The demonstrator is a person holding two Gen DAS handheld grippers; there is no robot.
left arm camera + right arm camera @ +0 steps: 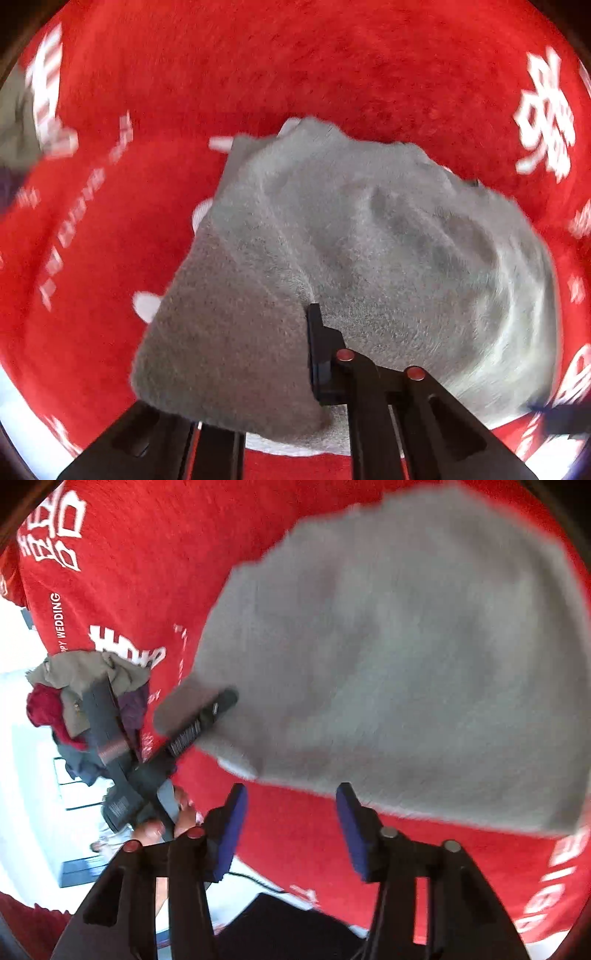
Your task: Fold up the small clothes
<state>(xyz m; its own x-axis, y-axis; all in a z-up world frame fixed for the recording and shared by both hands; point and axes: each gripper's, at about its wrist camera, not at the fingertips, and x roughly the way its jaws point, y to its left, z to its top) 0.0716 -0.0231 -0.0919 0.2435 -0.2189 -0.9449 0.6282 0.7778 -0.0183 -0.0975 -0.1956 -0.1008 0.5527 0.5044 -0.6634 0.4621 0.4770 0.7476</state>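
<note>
A grey fleece garment (369, 240) lies on the red cloth (258, 66) and is lifted at one corner. My left gripper (308, 350) is shut on that corner; the cloth drapes over its left finger and hides it. In the right wrist view the same grey garment (406, 664) fills the upper right, and the left gripper (207, 716) shows pinching its left edge. My right gripper (291, 830) is open and empty, just in front of the garment's near edge, with blue pads (351, 830).
The red cloth (147, 572) with white lettering covers the table. A pile of other clothes (81, 701), olive, dark red and purple, sits at its left edge. A black object (280, 923) lies below the table's near edge.
</note>
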